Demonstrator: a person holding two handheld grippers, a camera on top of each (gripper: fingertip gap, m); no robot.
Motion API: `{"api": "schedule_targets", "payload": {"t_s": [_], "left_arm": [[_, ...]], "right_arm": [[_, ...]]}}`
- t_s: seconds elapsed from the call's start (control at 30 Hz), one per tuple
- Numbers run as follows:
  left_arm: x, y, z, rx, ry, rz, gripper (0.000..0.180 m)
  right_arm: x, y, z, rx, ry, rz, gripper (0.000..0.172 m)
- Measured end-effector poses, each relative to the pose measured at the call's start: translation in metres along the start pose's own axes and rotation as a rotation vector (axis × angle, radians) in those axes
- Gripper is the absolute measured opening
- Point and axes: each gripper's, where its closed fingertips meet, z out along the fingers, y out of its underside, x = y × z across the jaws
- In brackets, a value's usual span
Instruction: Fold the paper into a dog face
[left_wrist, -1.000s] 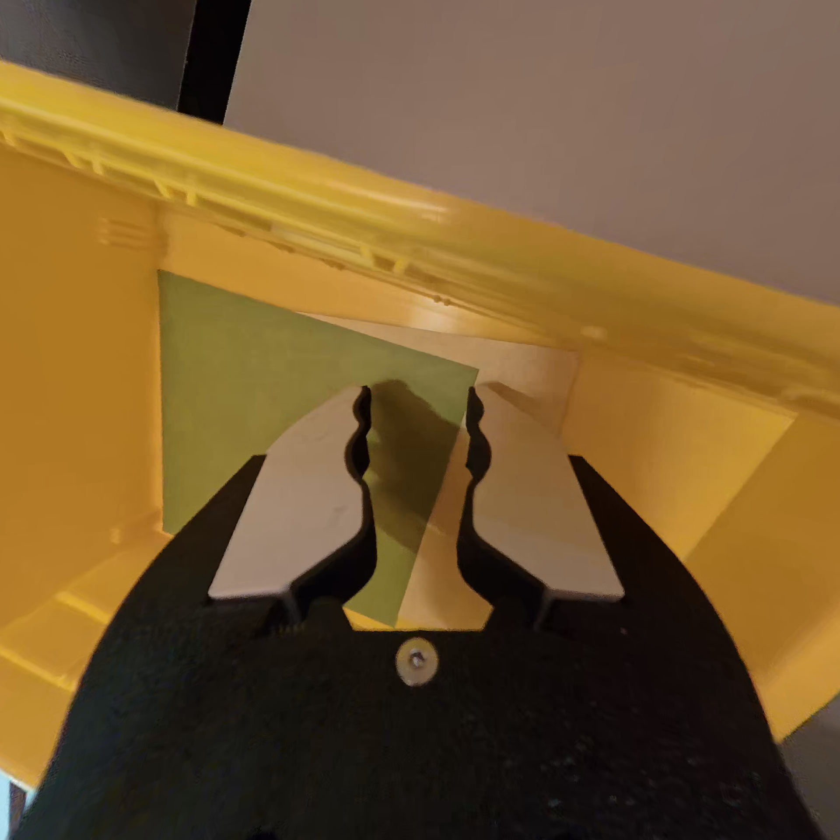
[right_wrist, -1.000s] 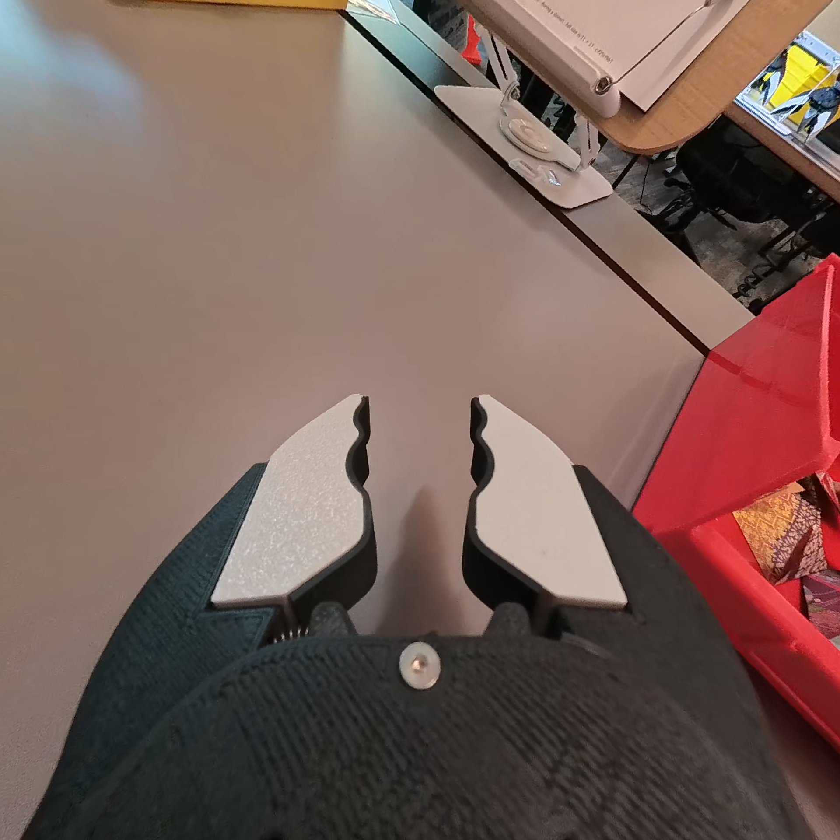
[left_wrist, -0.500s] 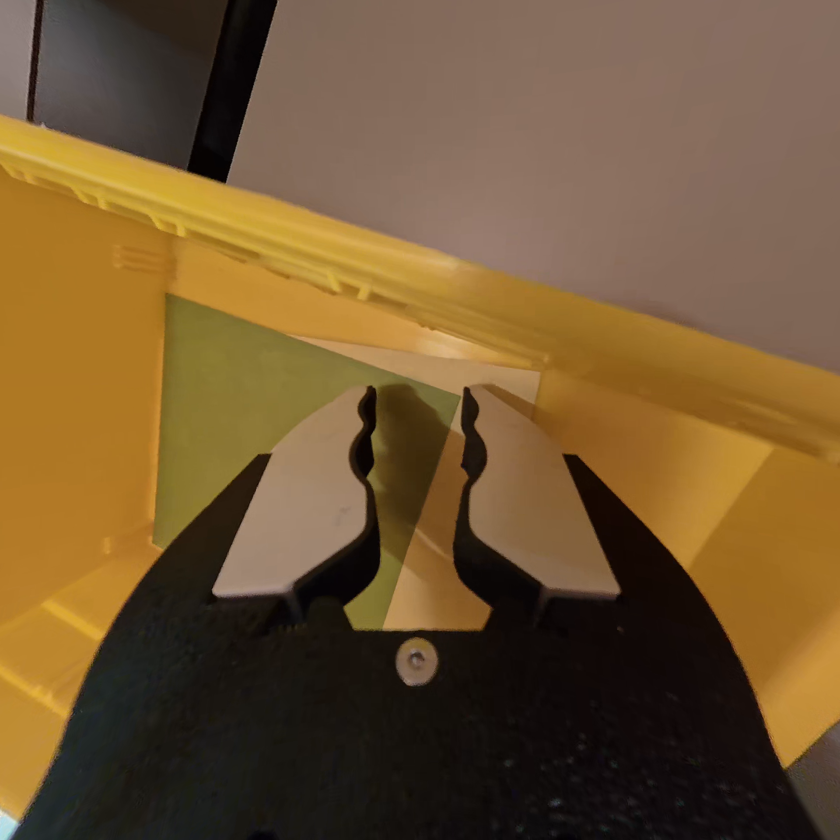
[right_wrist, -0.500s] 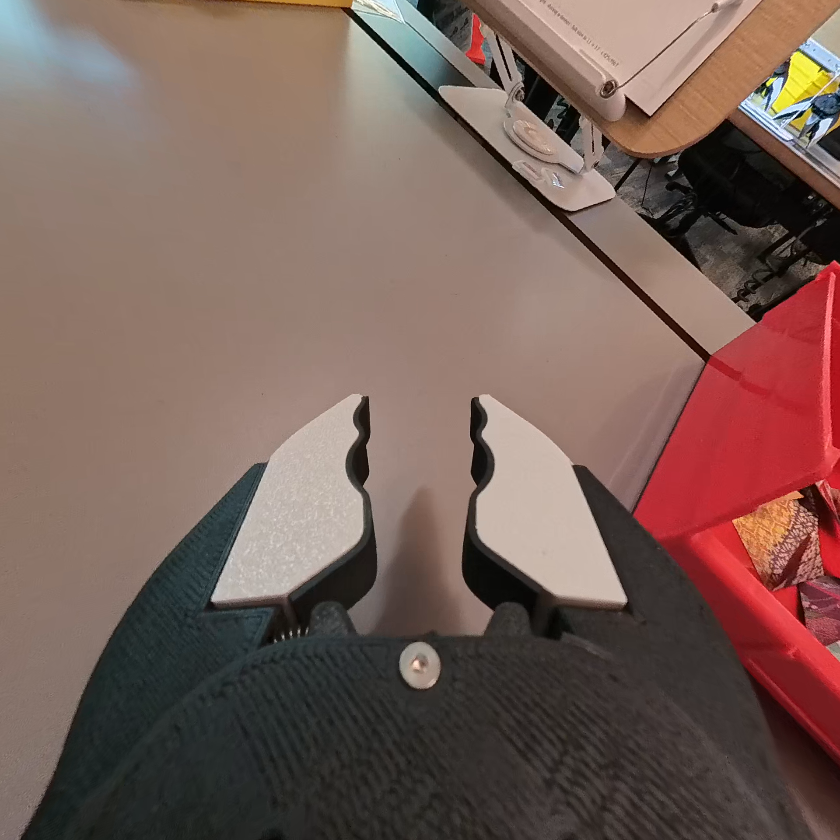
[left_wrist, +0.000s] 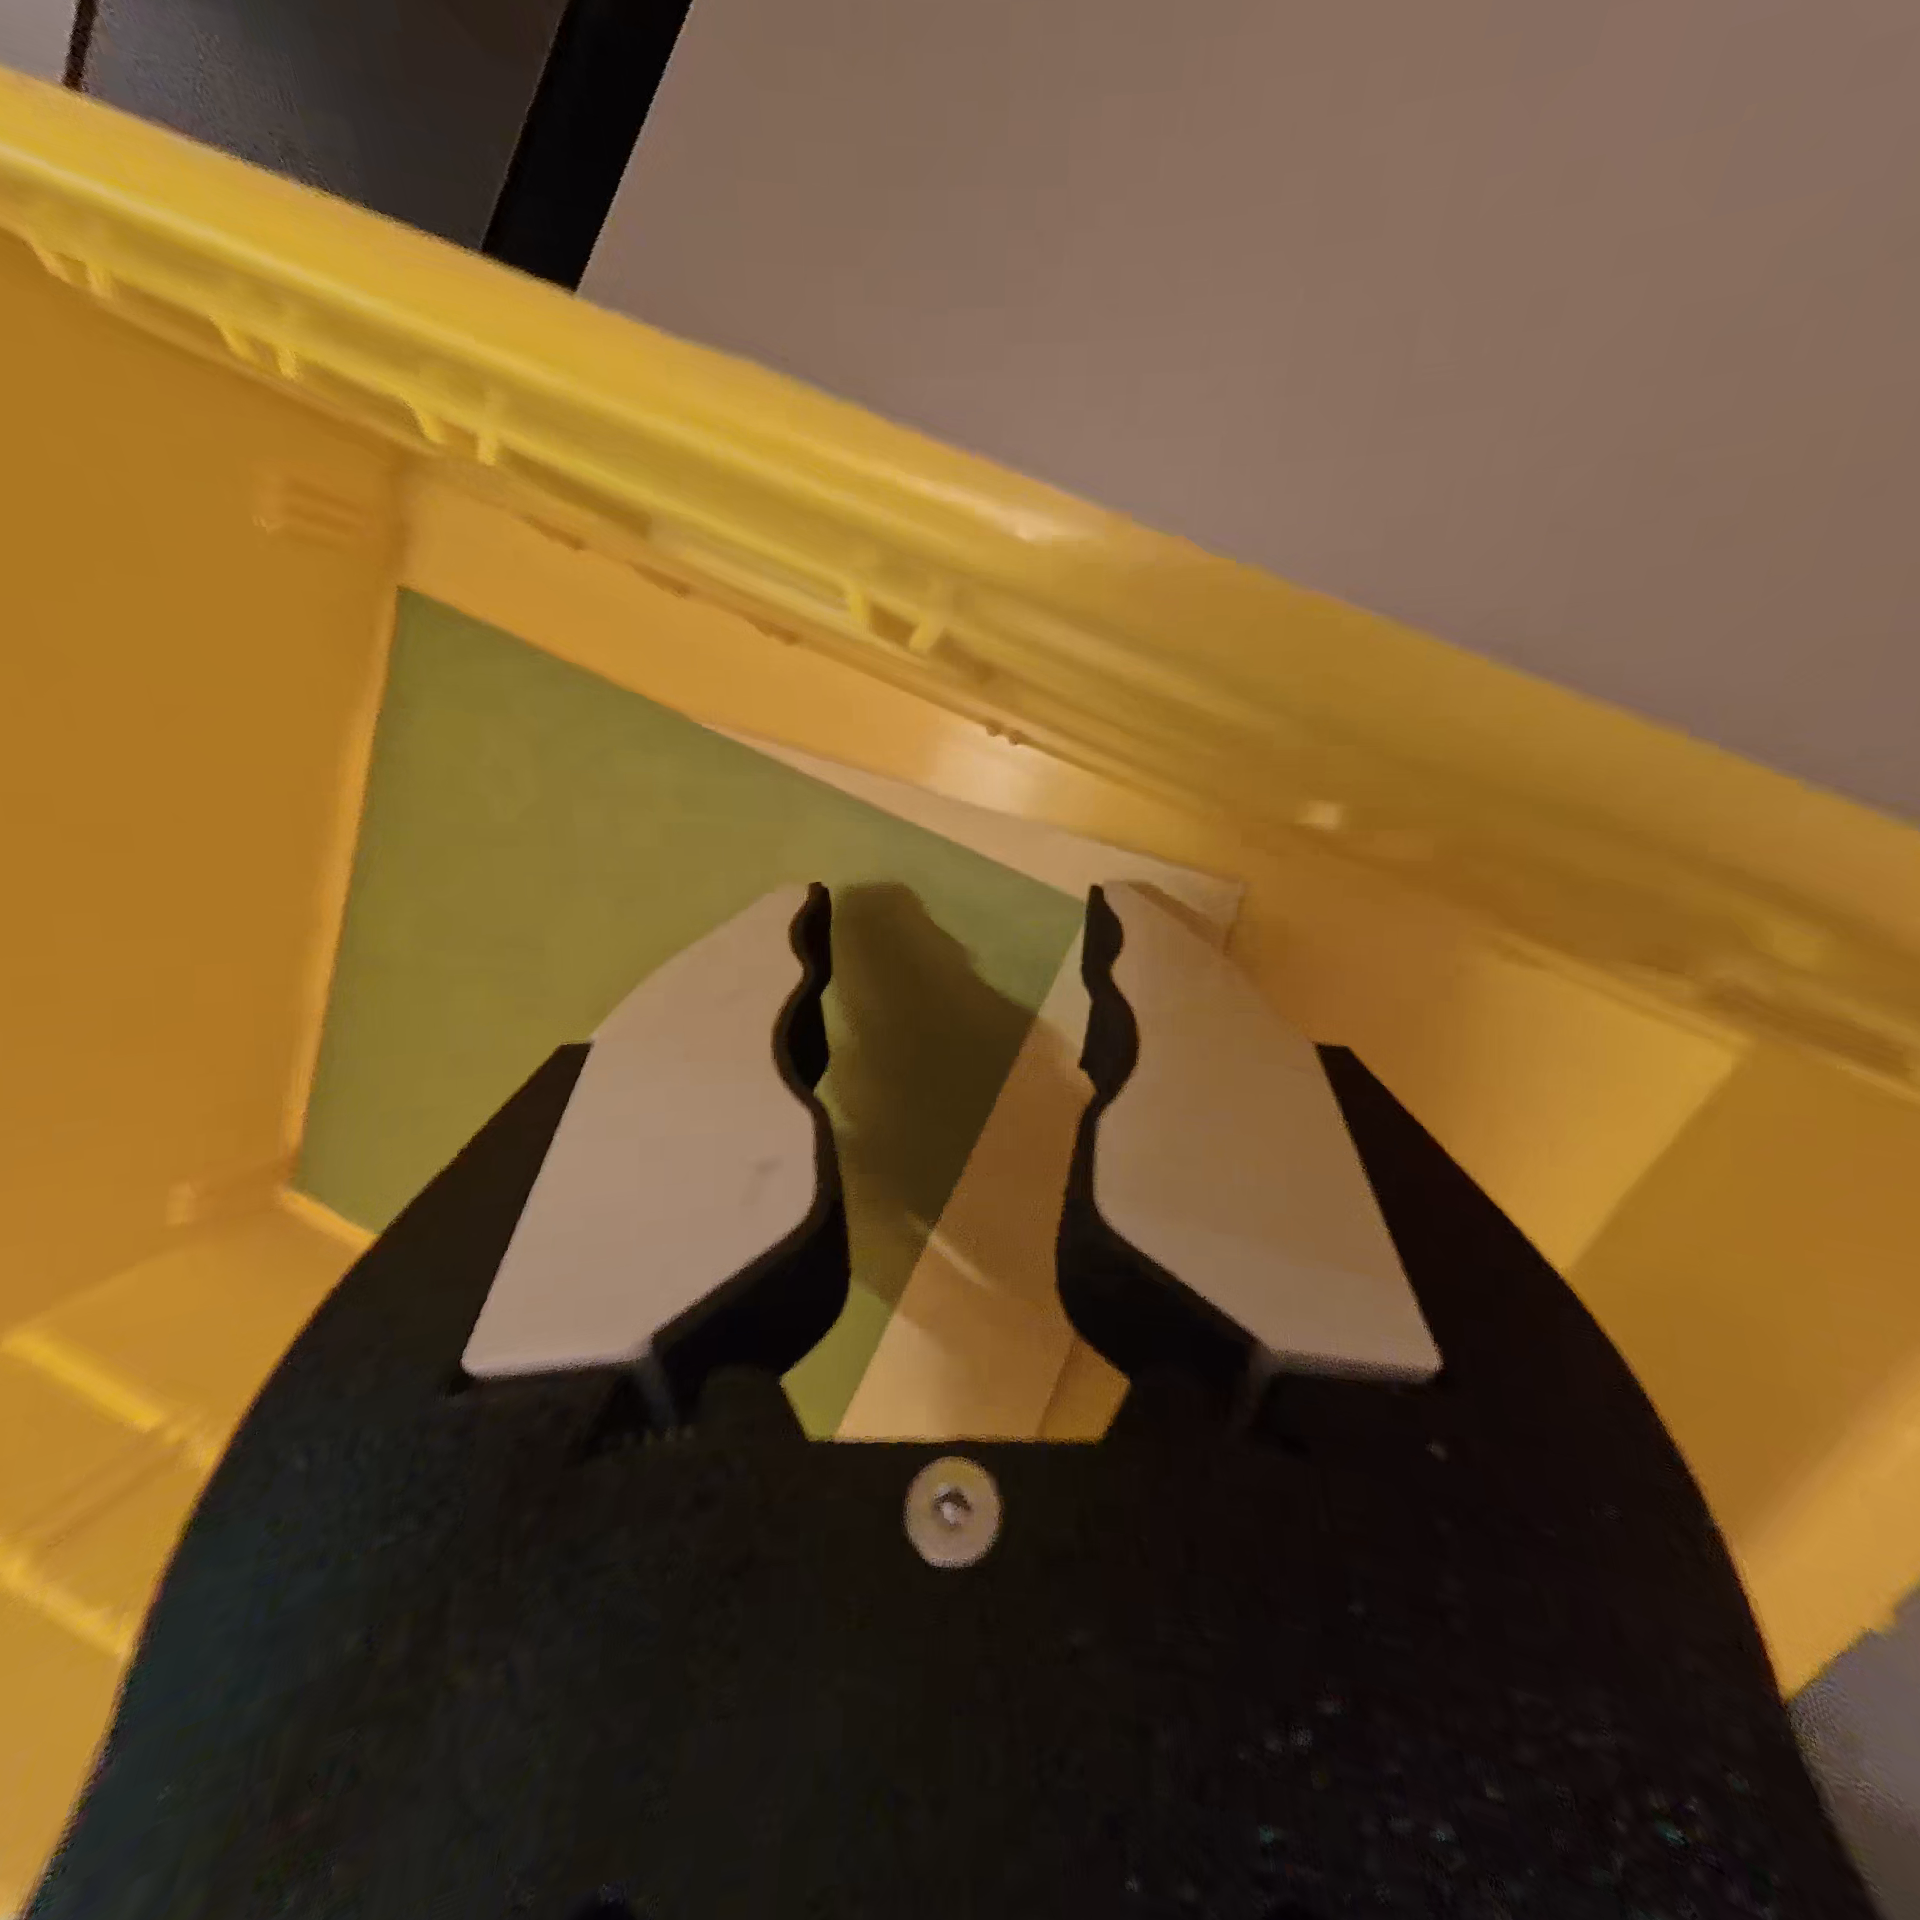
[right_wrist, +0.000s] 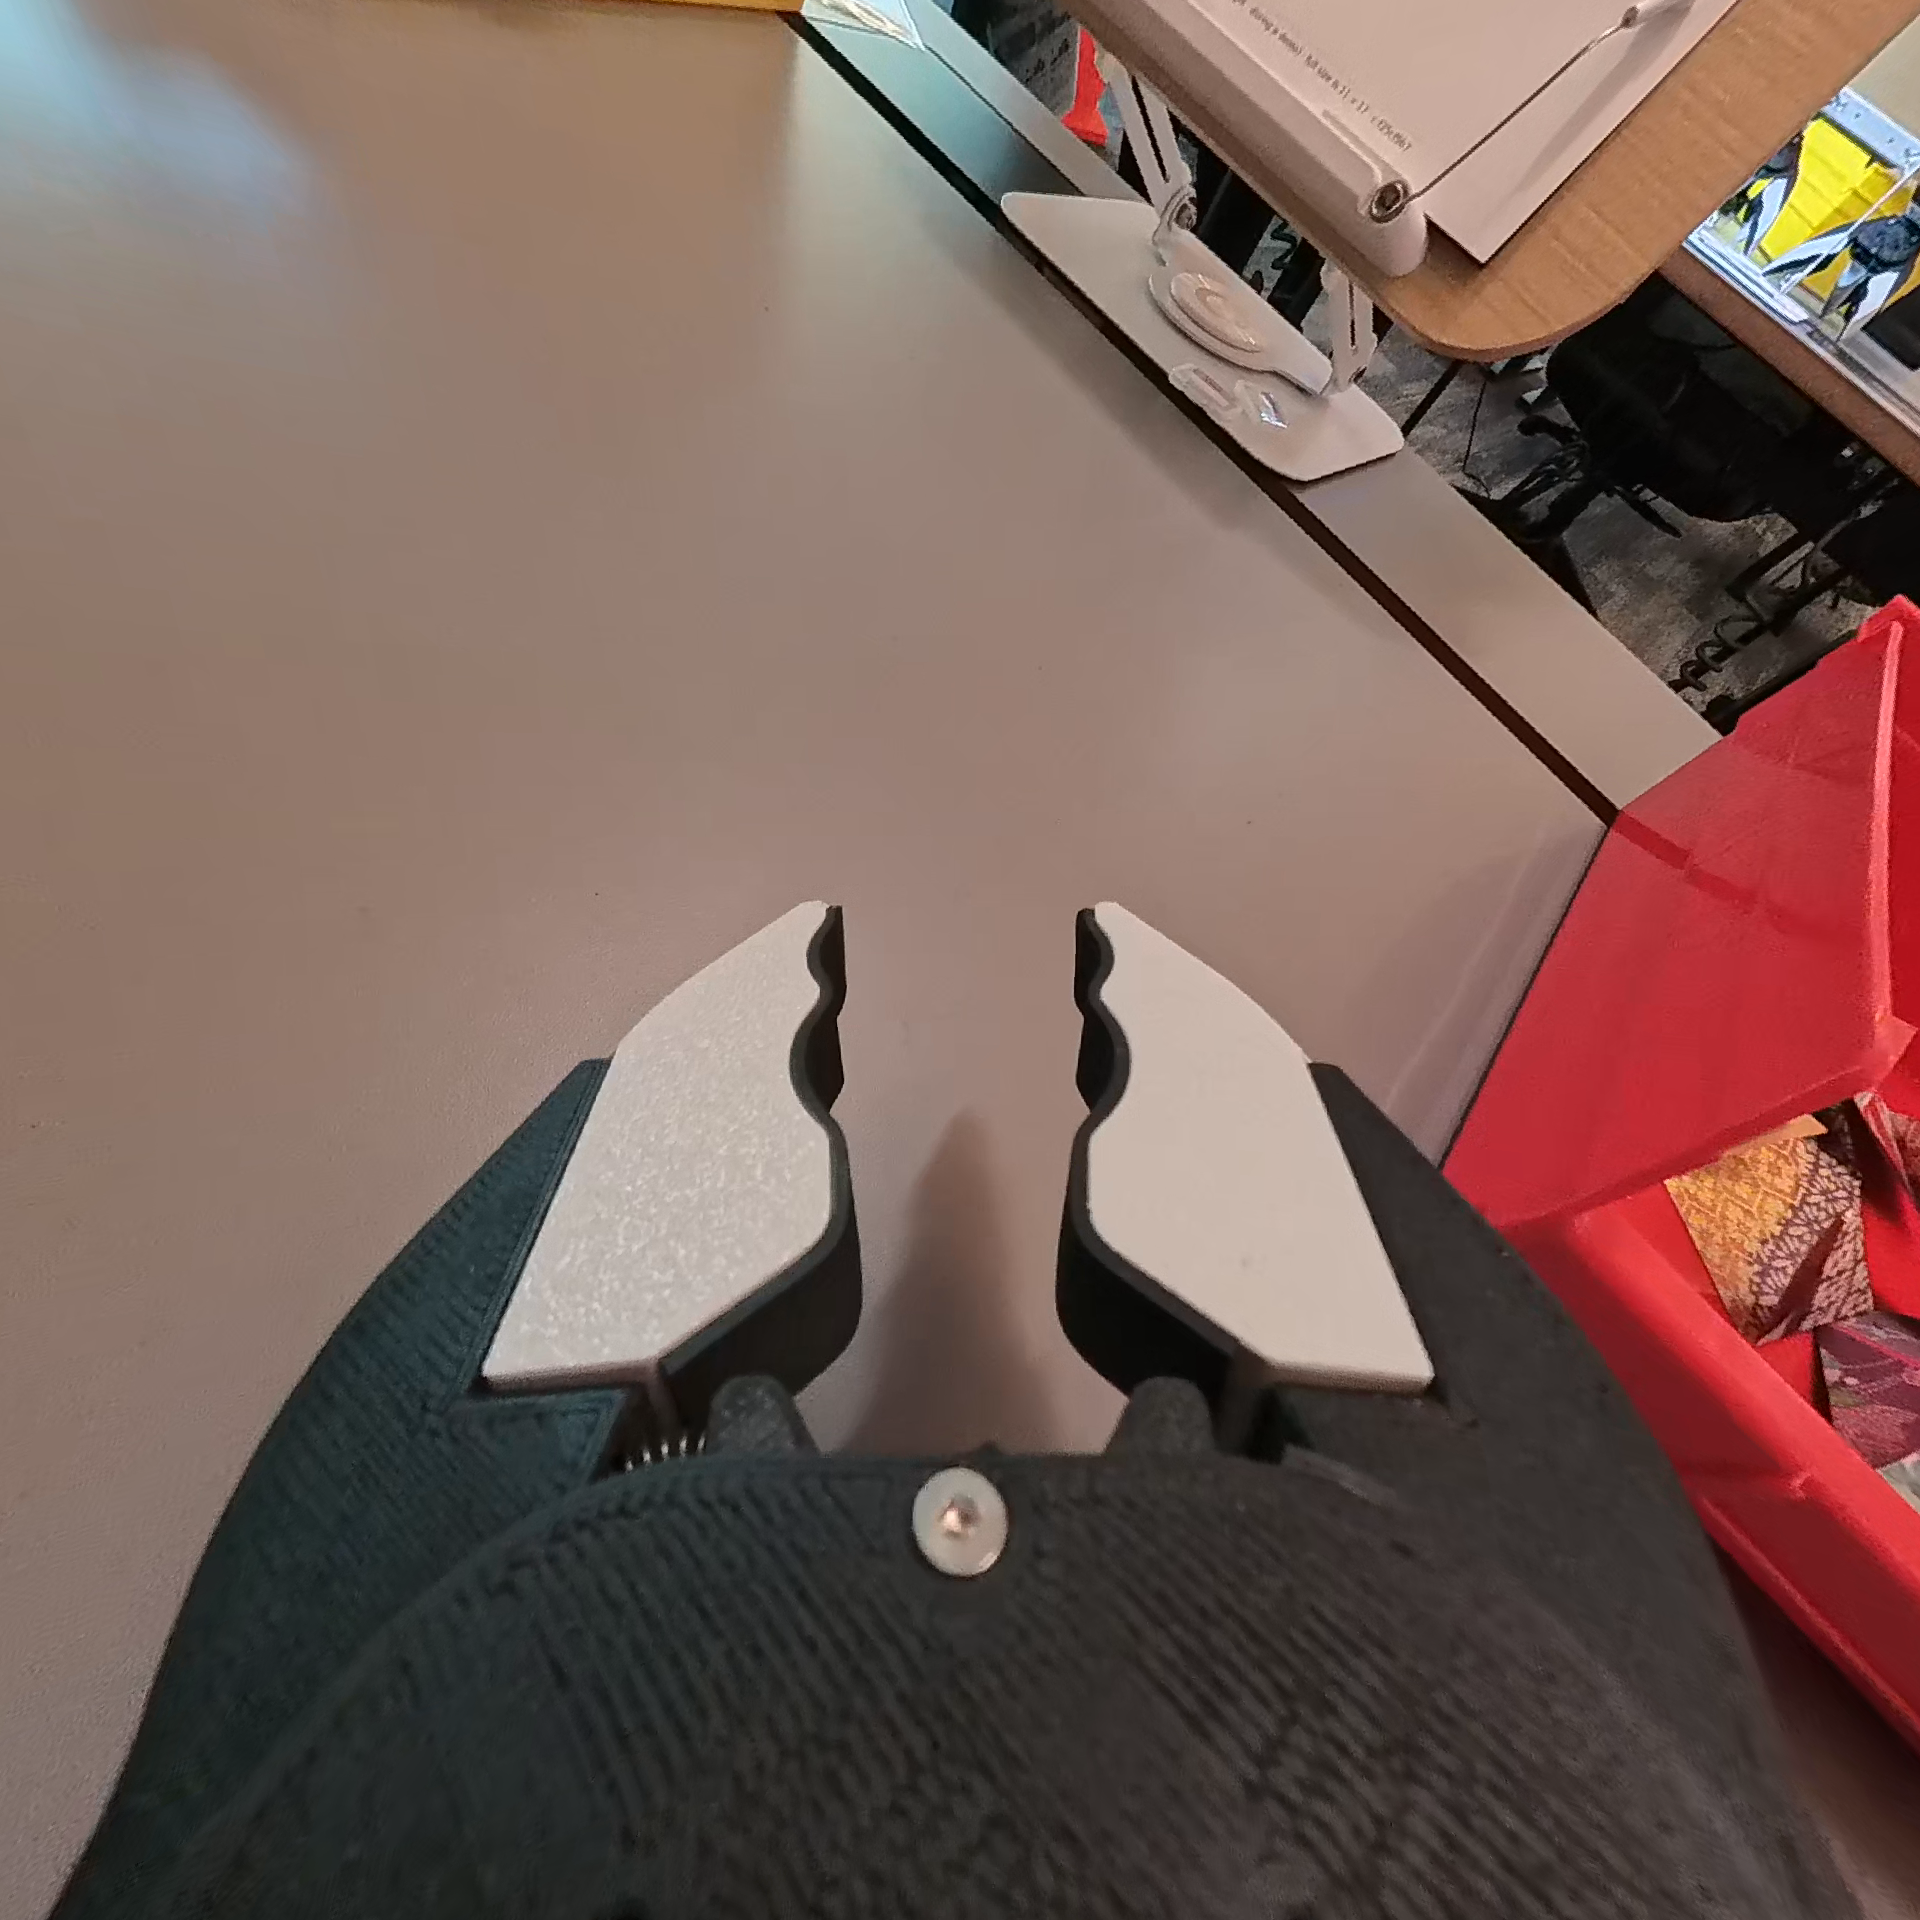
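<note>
**Green paper in the bin**

We see 1 flat green sheet of paper (left_wrist: 582, 894) at center left of the left wrist view, lying in the yellow bin (left_wrist: 1039, 623) over paler sheets (left_wrist: 1049, 831), its right edge running diagonally.

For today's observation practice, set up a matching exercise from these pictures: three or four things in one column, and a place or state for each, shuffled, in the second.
1. green paper
2. right gripper
3. patterned papers
4. white stand

a. in the red bin
b. open, above the bare table
c. in the yellow bin
d. on the table's far edge

Pairs: 1-c, 2-b, 3-a, 4-d
</note>
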Motion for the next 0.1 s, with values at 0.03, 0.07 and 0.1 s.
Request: {"api": "schedule_targets", "payload": {"t_s": [0.03, 0.07, 0.1], "left_arm": [[0.0006, 0.0004, 0.0012, -0.003, 0.008, -0.009, 0.046], [0.0005, 0.0009, 0.0018, -0.004, 0.013, -0.014, 0.046], [-0.0012, 0.0017, 0.0019, -0.007, 0.008, -0.018, 0.043]], "right_arm": [[0.0002, 0.0001, -0.0001, 0.000, 0.000, 0.001, 0.042], [0.0002, 0.0003, -0.0002, -0.001, 0.001, 0.000, 0.043], [0.0003, 0.0005, -0.0004, -0.003, 0.001, -0.001, 0.043]]}}
